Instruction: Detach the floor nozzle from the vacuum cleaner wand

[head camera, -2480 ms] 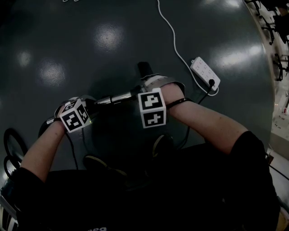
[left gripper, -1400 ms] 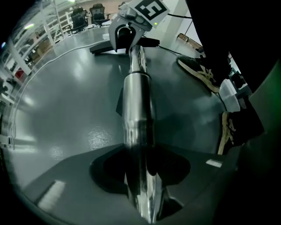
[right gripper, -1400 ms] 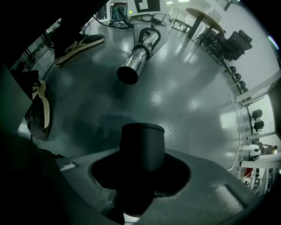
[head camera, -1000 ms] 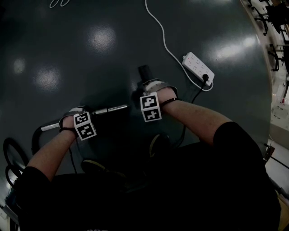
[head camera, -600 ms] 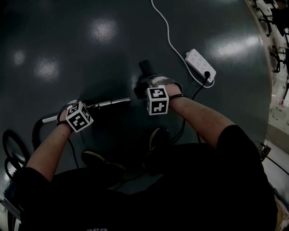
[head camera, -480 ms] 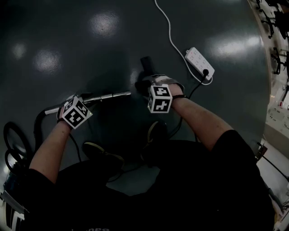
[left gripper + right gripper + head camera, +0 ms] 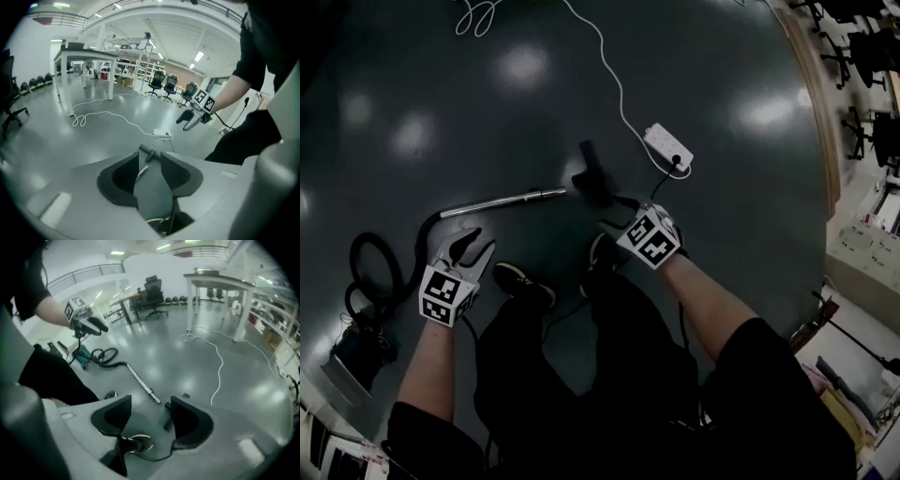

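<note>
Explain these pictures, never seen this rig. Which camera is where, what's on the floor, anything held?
No robot: a person holds a two-jaw claw in each hand. The head view looks down from their head; each gripper view rides on a claw and looks along its jaws. The left claw is open and empty, its jaws having just closed a little; the right claw is open and empty, having just opened wider. On the floor lie a metal wand joined to a black hose, the floor nozzle detached beside the wand's end, and a power strip with a white cable.

Wand [image 7: 502, 200] and floor nozzle [image 7: 594, 179] apart on dark floor [image 7: 722, 75]
</note>
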